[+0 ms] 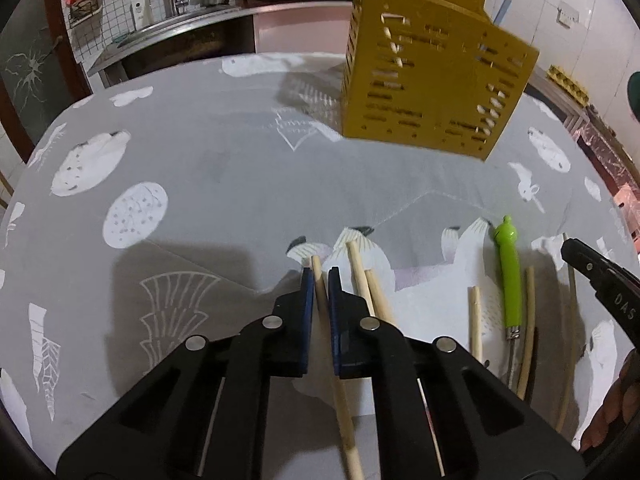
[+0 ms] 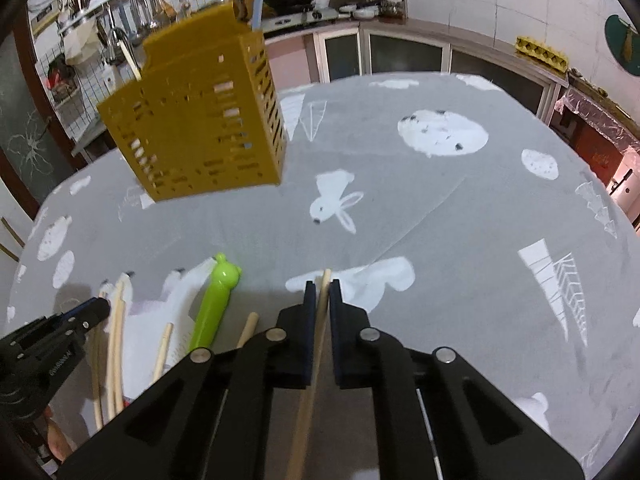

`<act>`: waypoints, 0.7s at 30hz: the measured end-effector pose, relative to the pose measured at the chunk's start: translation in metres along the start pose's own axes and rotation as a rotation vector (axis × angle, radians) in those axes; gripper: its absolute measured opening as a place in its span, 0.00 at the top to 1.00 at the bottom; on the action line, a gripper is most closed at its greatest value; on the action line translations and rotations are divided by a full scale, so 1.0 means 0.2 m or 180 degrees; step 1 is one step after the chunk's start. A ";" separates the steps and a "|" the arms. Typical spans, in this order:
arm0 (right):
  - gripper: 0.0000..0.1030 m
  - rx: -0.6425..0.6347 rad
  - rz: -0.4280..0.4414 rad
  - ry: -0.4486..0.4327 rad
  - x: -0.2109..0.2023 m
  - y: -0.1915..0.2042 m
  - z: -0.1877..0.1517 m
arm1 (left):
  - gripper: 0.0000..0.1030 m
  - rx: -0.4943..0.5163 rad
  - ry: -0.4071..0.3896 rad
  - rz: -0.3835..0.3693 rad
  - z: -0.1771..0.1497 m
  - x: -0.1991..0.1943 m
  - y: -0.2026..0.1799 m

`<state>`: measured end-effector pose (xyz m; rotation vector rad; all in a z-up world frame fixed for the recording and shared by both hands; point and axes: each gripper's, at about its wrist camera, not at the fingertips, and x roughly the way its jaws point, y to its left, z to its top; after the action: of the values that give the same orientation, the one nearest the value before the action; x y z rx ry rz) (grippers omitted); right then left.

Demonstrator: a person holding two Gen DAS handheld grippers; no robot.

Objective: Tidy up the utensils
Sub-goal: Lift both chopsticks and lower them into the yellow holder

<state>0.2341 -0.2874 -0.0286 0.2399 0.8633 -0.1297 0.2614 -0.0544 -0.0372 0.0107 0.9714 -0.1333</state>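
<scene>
A mustard-yellow slotted utensil holder stands on the far part of the table, with a few utensils inside it. My left gripper is shut on a pale wooden chopstick that runs back between its blue pads. More chopsticks lie just right of it, then a green-handled utensil. My right gripper is shut on another wooden chopstick. Each gripper shows at the edge of the other's view: the right gripper, the left gripper.
The grey tablecloth with white prints covers a round table. Loose chopsticks lie between the two grippers. A kitchen counter, sink and cupboards stand beyond the table's far edge. A person's hand shows at lower right.
</scene>
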 end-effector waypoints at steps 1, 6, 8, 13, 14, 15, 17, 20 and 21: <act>0.94 0.0008 0.0023 -0.0046 -0.03 0.00 0.01 | 0.95 -0.0005 -0.0052 0.0000 0.01 -0.02 0.01; 0.94 -0.0007 0.0127 -0.0317 -0.16 0.00 0.04 | 0.96 -0.0001 -0.0381 0.0010 0.04 -0.18 0.02; 0.94 -0.0029 0.0171 -0.0456 -0.22 0.01 0.05 | 0.96 0.0008 -0.0567 0.0027 0.05 -0.27 0.03; 0.94 -0.0092 0.0269 -0.0817 -0.37 0.03 0.07 | 0.96 0.0019 -0.0901 -0.0028 0.08 -0.43 0.03; 0.94 -0.0109 0.0281 -0.0905 -0.40 0.04 0.07 | 0.96 0.0033 -0.0998 -0.0030 0.08 -0.47 0.03; 0.94 -0.0117 0.0297 -0.0978 -0.43 0.04 0.07 | 0.96 0.0045 -0.1083 -0.0043 0.08 -0.50 0.04; 0.94 -0.0120 0.0347 -0.1118 -0.48 0.04 0.07 | 0.96 0.0086 -0.1278 -0.0066 0.07 -0.56 0.03; 0.94 -0.0117 0.0389 -0.1275 -0.54 0.04 0.08 | 0.96 0.0111 -0.1472 -0.0105 0.06 -0.63 0.03; 0.94 -0.0110 0.0402 -0.1340 -0.56 0.04 0.08 | 0.96 0.0106 -0.1536 -0.0111 0.07 -0.66 0.03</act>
<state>0.1753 -0.2819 0.0681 0.2235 0.4304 -0.0442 0.2000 -0.0359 0.0783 -0.0076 0.4878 -0.1746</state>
